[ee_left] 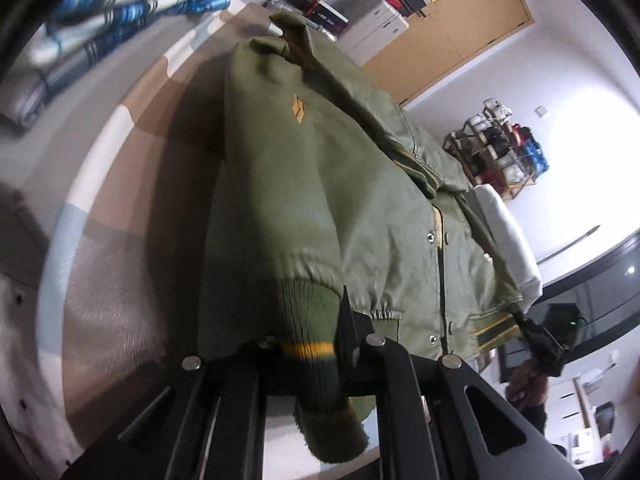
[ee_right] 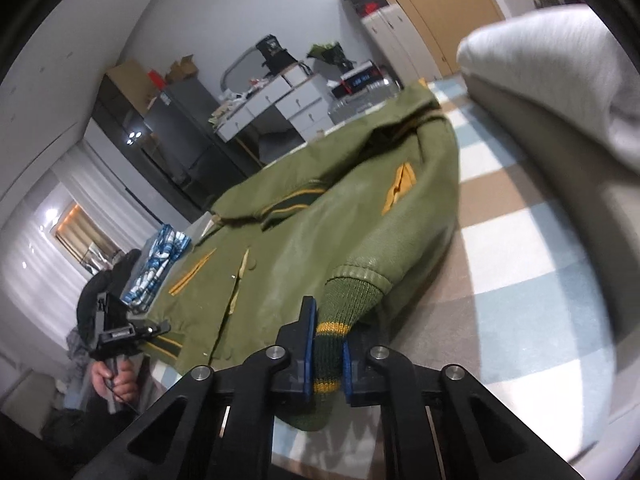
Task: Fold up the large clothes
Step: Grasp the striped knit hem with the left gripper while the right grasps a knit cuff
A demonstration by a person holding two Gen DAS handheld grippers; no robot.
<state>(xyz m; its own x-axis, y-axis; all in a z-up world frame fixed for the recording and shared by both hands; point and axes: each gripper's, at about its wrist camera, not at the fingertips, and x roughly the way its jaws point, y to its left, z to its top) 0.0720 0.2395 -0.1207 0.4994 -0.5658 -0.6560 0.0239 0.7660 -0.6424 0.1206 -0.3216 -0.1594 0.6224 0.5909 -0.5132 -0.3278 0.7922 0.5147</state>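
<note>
The olive-green leather bomber jacket lies front-up on the checked bedcover, its length running toward twelve o'clock from both claws. The left gripper is clamped on one ribbed knit cuff, the right gripper on the other cuff; each sleeve lies nearest its own hand

The jacket is showing olive green, with yellow diamond patches on its sleeves. Its knitted cuffs are running darker green, each ringed by a yellow stripe, and the collar and hem are carrying the same dark green and yellow striping. The bedcover underneath is displaying a check of tan, white and pale blue. A folded cloth is lying in blue and white stripes. The right gripper's pads are showing blue on black arms.
</note>
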